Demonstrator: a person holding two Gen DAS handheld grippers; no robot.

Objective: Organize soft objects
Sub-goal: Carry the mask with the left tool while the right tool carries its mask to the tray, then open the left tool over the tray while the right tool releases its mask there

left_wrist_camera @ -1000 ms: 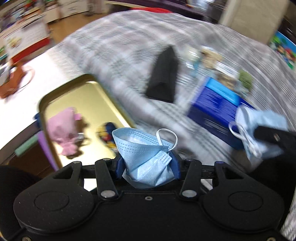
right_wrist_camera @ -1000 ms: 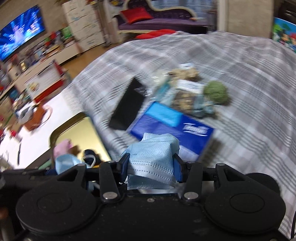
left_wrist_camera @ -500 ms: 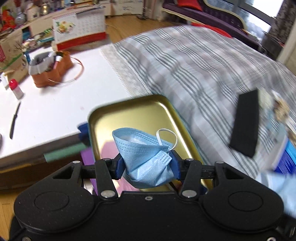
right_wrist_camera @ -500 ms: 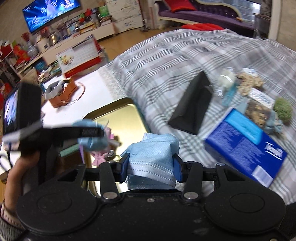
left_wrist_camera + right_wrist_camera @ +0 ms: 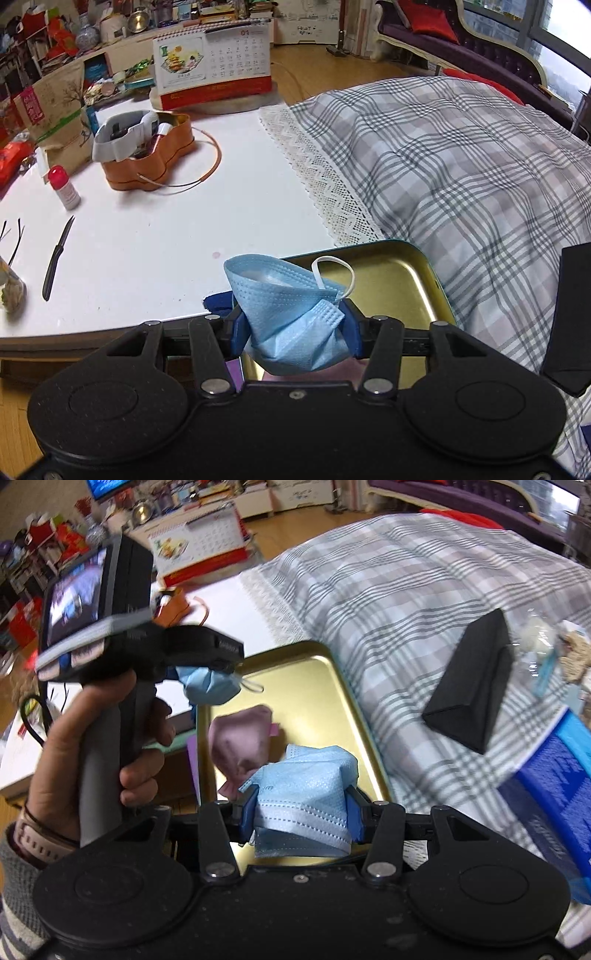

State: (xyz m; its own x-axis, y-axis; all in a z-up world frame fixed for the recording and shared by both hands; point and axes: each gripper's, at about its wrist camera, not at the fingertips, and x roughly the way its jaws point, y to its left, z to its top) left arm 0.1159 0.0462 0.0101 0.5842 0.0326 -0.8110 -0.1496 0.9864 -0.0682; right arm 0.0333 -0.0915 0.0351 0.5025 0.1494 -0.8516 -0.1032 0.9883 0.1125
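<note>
Where tray lies, pink pouch.

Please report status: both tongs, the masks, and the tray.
Left tongs shut on a blue mask. Right tongs shut on a second mask. Both over the gold tray; pink pouch inside. Nothing in the way.

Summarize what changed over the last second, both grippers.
Both grippers swung left from over the plaid bedspread toward the gold tray. The left gripper with its blue mask now hangs over the tray; the right gripper with its folded mask is just short of it. Unchanged: both stay clamped, nothing released; the pink pouch remains in the tray.
</note>
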